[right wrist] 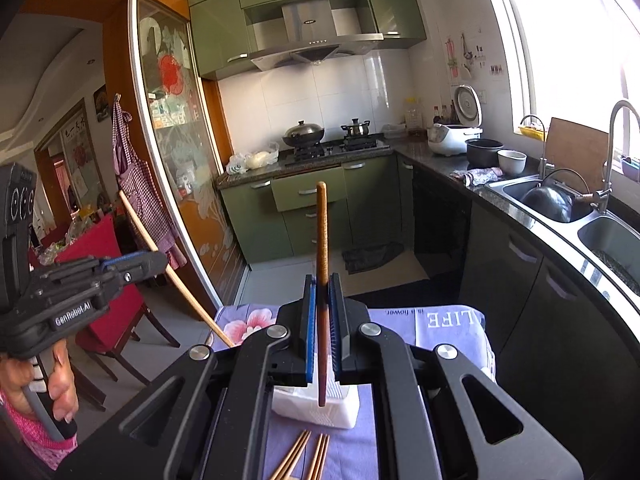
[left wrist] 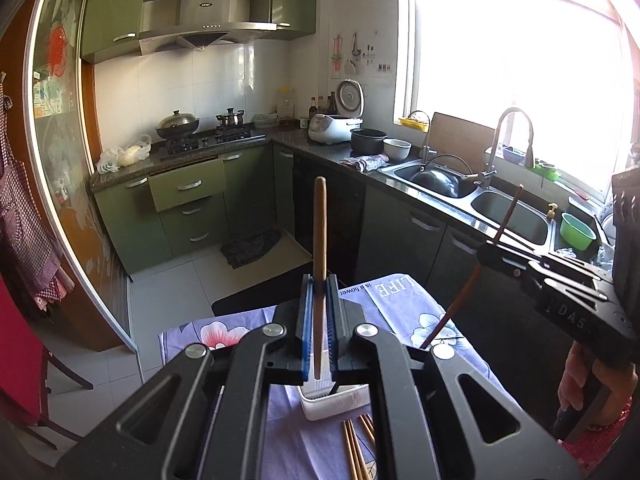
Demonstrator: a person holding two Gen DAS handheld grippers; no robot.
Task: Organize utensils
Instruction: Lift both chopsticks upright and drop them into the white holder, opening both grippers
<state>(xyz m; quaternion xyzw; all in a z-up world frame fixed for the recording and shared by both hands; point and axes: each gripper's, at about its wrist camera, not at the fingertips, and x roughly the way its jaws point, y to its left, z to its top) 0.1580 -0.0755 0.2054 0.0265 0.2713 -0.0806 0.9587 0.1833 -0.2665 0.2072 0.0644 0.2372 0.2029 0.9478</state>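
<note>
1. Two handheld grippers are raised above a small table with a lilac floral cloth (left wrist: 224,332), each clamped on one chopstick, in a green kitchen.
2. Left wrist view: the left gripper (left wrist: 319,280) has its blue pads pressed together on a light wooden chopstick (left wrist: 319,232) that stands nearly upright between them. Below the jaws sits a white slotted utensil holder (left wrist: 334,402), and loose chopsticks (left wrist: 354,452) lie on the cloth just near of it.
3. Only this view shows the right gripper (left wrist: 490,246) from the side, at far right, closed on a dark reddish chopstick (left wrist: 460,300) that slants steeply, and the hand (left wrist: 576,380) on its grip.
4. Right wrist view: the right gripper's pads pinch that dark chopstick, its lower tip hanging over the white holder.
5. Only this view shows the left gripper from outside, at left, with the light chopstick slanting down to the right, plus a red chair (right wrist: 112,320) beyond the glass sliding door (right wrist: 180,152).
6. Both views show the stove and a double sink (left wrist: 508,208) along the right wall.
</note>
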